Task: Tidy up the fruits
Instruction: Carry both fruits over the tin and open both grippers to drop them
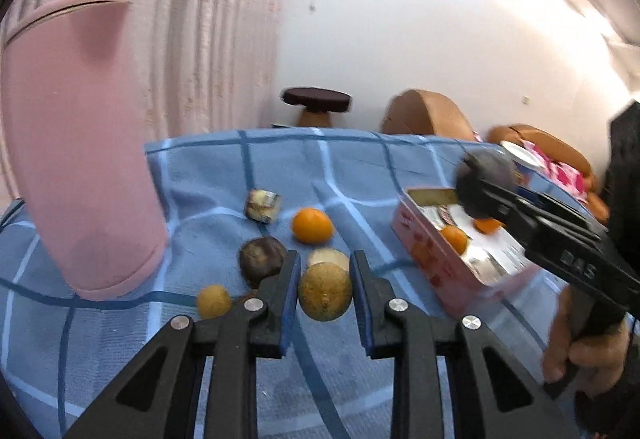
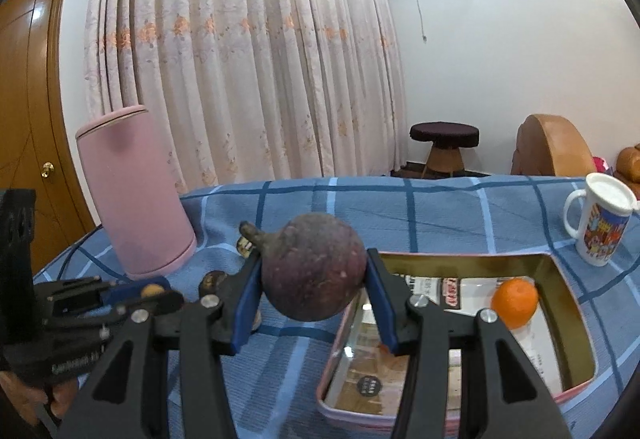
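My right gripper (image 2: 314,279) is shut on a dark purple mangosteen (image 2: 314,267) and holds it above the left end of a pink tin box (image 2: 568,323). An orange (image 2: 515,301) lies in the box. In the left wrist view the held mangosteen (image 1: 482,179) hangs over the box (image 1: 436,259). My left gripper (image 1: 325,271) stands around a brown round fruit (image 1: 325,291) on the blue checked cloth; the jaws are close to it, contact unclear. Nearby lie another mangosteen (image 1: 262,259), an orange (image 1: 312,225), a small yellow-brown fruit (image 1: 213,301) and a pale fruit (image 1: 328,257).
A tall pink cylinder (image 1: 80,143) stands at the left of the table. A wrapped snack (image 1: 262,205) lies behind the fruits. A white printed mug (image 2: 600,219) stands right of the box. A stool (image 2: 444,139) and sofa are beyond the table.
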Action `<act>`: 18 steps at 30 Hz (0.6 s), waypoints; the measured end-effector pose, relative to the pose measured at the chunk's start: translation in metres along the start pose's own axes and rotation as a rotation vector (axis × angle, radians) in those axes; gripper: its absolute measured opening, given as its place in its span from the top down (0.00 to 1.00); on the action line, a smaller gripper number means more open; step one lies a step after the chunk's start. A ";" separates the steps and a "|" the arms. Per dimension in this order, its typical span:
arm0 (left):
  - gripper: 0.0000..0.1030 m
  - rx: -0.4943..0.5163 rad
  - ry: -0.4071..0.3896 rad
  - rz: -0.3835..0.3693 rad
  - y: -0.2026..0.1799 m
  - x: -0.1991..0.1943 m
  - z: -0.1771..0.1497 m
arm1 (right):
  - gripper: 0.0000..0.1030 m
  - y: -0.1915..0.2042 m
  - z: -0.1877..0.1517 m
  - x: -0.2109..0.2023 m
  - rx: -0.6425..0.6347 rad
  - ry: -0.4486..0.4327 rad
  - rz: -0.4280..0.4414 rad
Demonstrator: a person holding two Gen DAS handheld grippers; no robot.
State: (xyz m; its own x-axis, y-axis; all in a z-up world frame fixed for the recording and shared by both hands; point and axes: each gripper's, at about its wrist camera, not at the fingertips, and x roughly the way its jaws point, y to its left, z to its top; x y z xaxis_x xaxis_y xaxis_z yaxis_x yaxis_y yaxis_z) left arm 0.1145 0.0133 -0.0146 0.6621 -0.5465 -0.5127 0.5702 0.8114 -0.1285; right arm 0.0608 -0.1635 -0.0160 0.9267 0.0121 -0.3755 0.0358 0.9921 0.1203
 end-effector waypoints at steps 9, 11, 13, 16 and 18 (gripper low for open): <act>0.74 -0.071 -0.058 0.000 -0.004 0.001 -0.001 | 0.50 -0.031 -0.002 -0.003 0.031 0.026 -0.034; 0.74 -0.086 -0.069 -0.025 -0.009 0.001 -0.001 | 0.50 -0.038 -0.002 -0.005 0.033 0.024 -0.041; 0.74 -0.100 -0.082 -0.039 -0.015 0.001 0.000 | 0.50 -0.045 -0.001 -0.008 0.031 0.020 -0.054; 0.74 -0.096 -0.088 -0.040 -0.028 0.004 0.002 | 0.49 -0.059 0.000 -0.012 0.045 0.013 -0.072; 0.74 -0.079 -0.092 -0.033 -0.038 0.006 0.004 | 0.50 -0.069 0.000 -0.016 0.057 0.007 -0.085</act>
State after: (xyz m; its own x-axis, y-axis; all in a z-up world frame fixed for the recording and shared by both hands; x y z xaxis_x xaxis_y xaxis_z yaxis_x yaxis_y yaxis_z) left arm 0.0985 -0.0216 -0.0098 0.6878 -0.5869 -0.4272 0.5546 0.8046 -0.2125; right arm 0.0433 -0.2320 -0.0178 0.9170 -0.0707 -0.3926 0.1356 0.9808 0.1402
